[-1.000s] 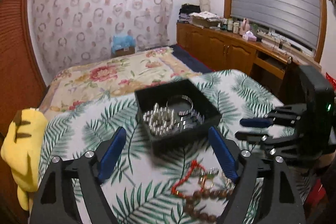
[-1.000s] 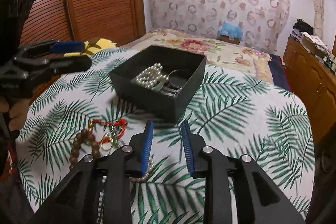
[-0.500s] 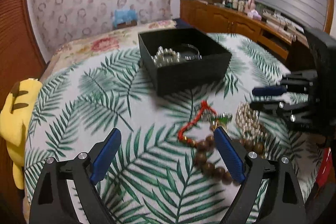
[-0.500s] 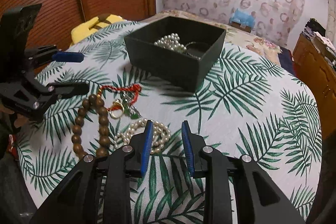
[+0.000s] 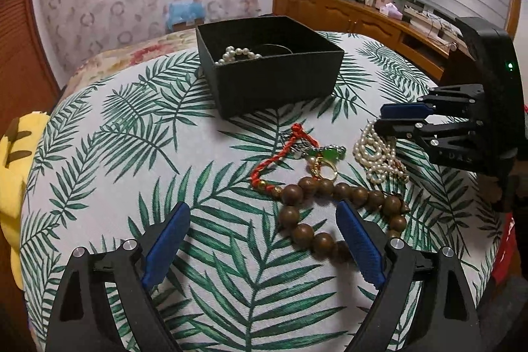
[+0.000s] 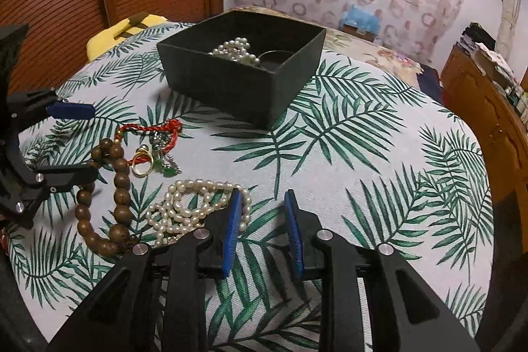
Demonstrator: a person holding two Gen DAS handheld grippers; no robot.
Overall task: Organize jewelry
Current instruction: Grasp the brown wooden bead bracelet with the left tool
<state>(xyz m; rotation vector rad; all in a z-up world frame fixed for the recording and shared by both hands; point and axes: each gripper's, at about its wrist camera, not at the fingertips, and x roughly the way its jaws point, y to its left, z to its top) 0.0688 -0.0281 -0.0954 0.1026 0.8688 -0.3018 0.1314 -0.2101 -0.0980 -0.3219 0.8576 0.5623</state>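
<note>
On the round table (image 6: 379, 154) with the green leaf cloth sits a black box (image 6: 244, 78) – a pearl string (image 6: 236, 50) lies inside it. Near the box, loose on the cloth, lie brown wooden beads (image 5: 316, 210), a pile of white pearls (image 6: 194, 203), a red cord (image 5: 280, 154) and a gold ring (image 6: 142, 169). The left gripper (image 5: 264, 240) is spread wide over the wooden beads, holding nothing. The right gripper (image 6: 262, 231) has a narrow gap – its left blue finger (image 6: 232, 223) is at the white pearls.
</note>
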